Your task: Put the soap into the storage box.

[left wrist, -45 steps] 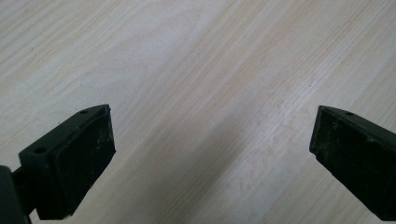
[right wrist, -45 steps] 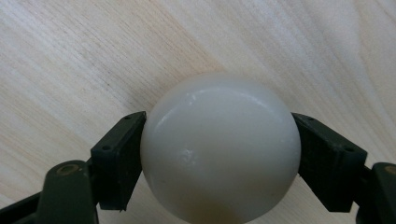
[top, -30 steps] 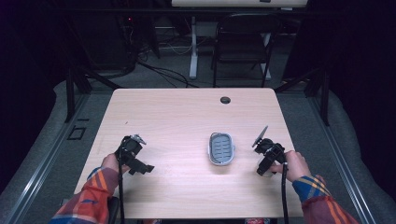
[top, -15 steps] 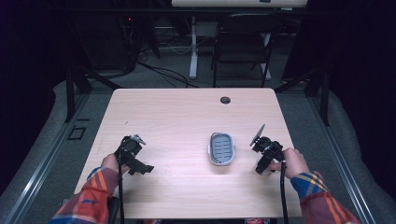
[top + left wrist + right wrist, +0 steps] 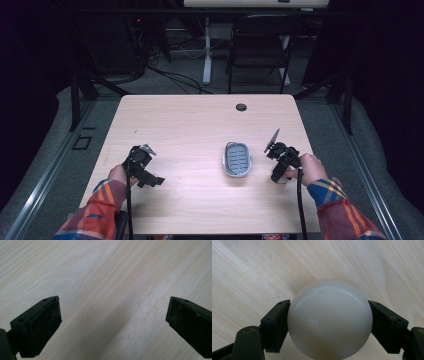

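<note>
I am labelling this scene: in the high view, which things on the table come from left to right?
left gripper → grey oval tray → right gripper, its fingers closed on a white ball.

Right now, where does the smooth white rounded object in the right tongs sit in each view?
High view: hidden under the right tongs, right of the grey oval dish.
Left gripper view: not in it; open tongs over bare wood.
Right gripper view: centre, the smooth white rounded object clamped between both jaws.
Shared landmark: the light wooden table.
</note>
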